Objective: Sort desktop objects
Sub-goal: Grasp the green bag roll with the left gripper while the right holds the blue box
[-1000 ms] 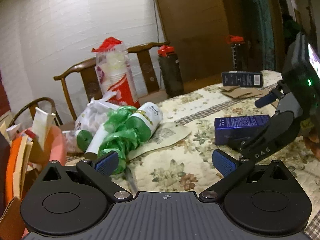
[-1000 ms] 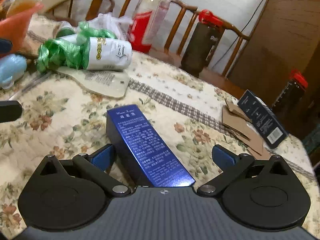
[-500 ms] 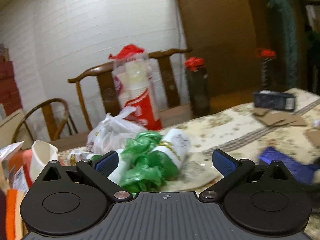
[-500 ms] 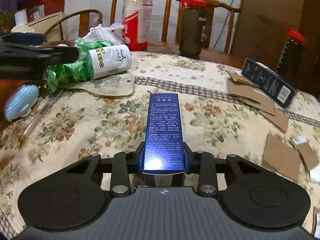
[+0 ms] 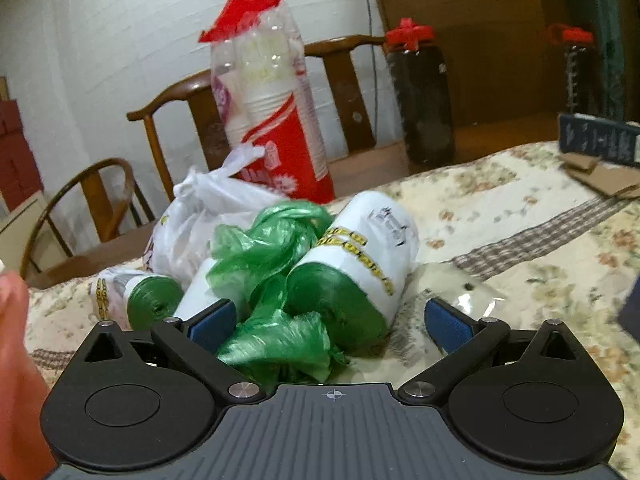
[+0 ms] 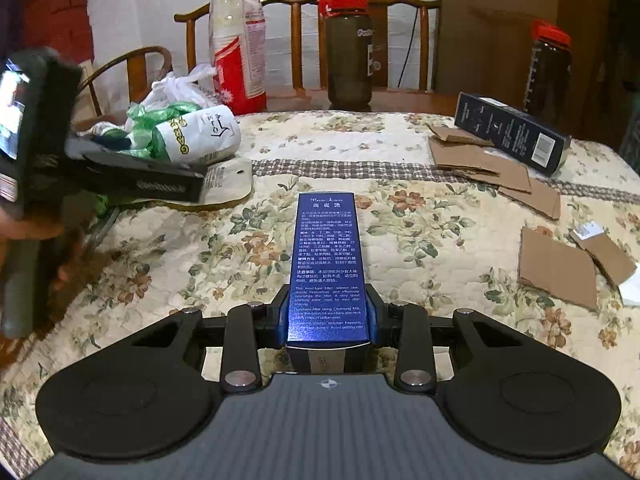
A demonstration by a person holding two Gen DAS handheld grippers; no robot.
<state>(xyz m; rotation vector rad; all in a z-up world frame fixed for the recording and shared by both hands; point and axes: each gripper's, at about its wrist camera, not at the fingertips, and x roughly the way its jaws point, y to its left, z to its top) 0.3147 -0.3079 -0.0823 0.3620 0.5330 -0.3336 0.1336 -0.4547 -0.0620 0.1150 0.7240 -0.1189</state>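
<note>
My right gripper (image 6: 328, 316) is shut on the near end of a long blue box (image 6: 326, 248), which points away over the floral tablecloth (image 6: 420, 220). My left gripper (image 5: 330, 320) stands open at the cloth's left side. Rolls of green bags (image 5: 352, 280) with white labels lie between its blue pads (image 5: 210, 322), and the pads do not press on them. In the right wrist view the rolls (image 6: 196, 136) lie at the far left, with one dark finger (image 6: 160, 186) of the left gripper alongside them.
A white plastic bag (image 5: 200, 216) and a red-and-clear sleeve of cups (image 5: 276, 120) stand behind the rolls. Two dark bottles (image 6: 348, 48) (image 6: 548, 68), a dark box (image 6: 512, 132), cardboard scraps (image 6: 556, 268) and a flat pouch (image 6: 228, 184) are on the table. Wooden chairs (image 6: 296, 40) stand behind it.
My right gripper has closed onto the blue box and rolled level, so the box now lines up with its fingers. My left gripper has moved away from the box, up to the green rolls.
</note>
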